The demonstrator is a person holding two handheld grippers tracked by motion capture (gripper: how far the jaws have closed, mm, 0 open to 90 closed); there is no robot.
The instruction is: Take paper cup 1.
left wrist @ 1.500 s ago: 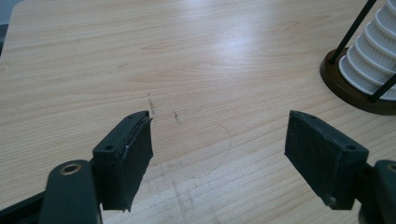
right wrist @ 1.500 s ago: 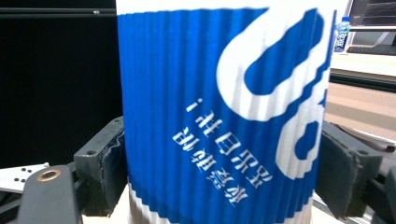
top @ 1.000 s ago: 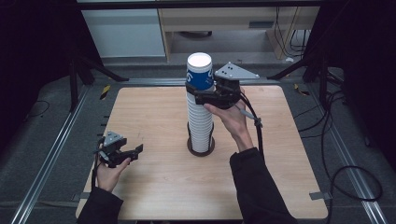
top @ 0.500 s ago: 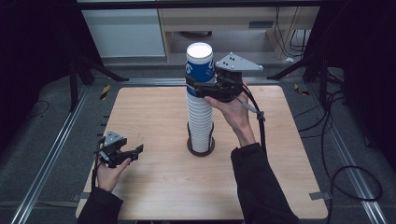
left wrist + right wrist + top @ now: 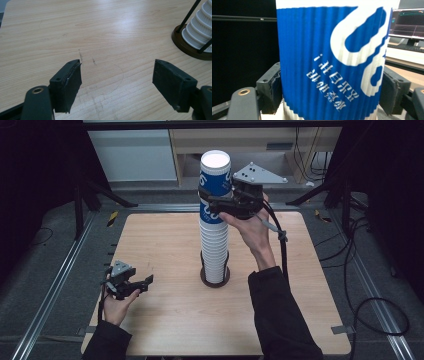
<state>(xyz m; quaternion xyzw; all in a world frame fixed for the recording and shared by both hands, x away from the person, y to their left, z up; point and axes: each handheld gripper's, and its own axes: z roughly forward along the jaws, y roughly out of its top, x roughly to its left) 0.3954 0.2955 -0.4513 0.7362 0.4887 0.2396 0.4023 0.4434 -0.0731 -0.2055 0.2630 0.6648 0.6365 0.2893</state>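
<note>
A tall stack of white paper cups (image 5: pixel 215 250) stands in a dark round holder (image 5: pixel 204 276) at the middle of the wooden table. Its top cup, blue with white print (image 5: pixel 215 175), is raised partly off the stack. My right gripper (image 5: pixel 212 204) is shut on the blue cup's lower part. In the right gripper view the blue cup (image 5: pixel 329 62) sits between both jaws of the right gripper (image 5: pixel 329 92). My left gripper (image 5: pixel 142 282) rests low near the table's front left, open, with bare wood between its jaws. In the left gripper view the left gripper (image 5: pixel 117 82) faces the stack (image 5: pixel 200 30).
The wooden table (image 5: pixel 150 235) has bare wood to the left, right and front of the holder (image 5: pixel 185 42). Metal rails (image 5: pixel 55 280) run along both sides of the table. Cables (image 5: pixel 360 290) lie on the floor at the right, and cabinets stand behind.
My right gripper has risen with the blue cup, lifting it higher off the stack. The left gripper has stayed in place.
</note>
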